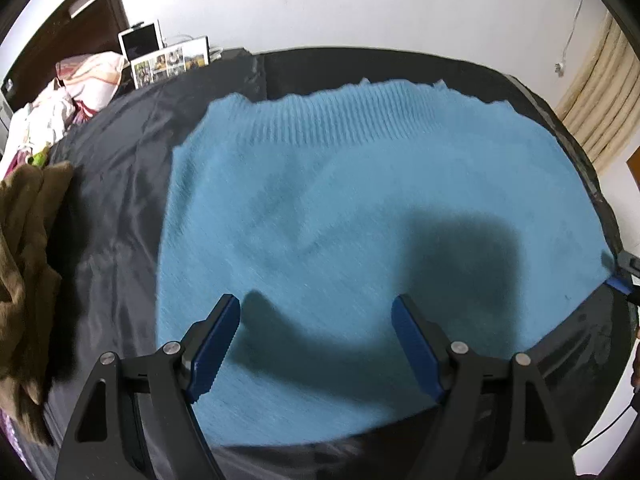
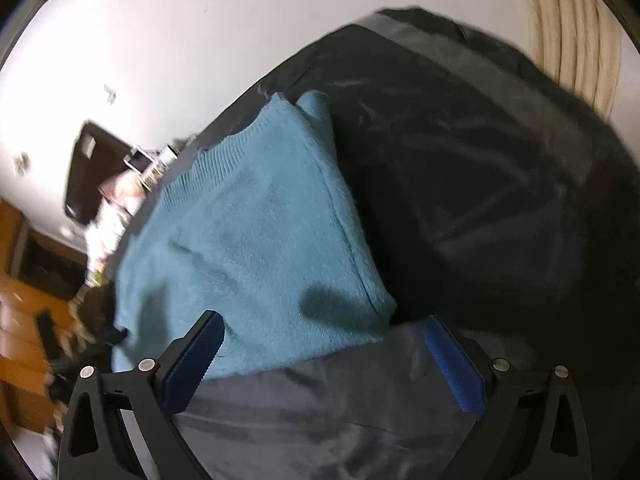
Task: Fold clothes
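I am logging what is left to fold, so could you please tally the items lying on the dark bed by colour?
Blue: 1, the sweater spread flat.
Brown: 1, the crumpled garment at the left edge.
Pink and white: 1, the bedding heap by the headboard; its pieces cannot be separated.
Total: 3

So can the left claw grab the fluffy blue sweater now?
Probably yes. The left claw is open right above the fluffy blue knitted sweater, which lies spread on the dark sheet, and nothing sits between them.
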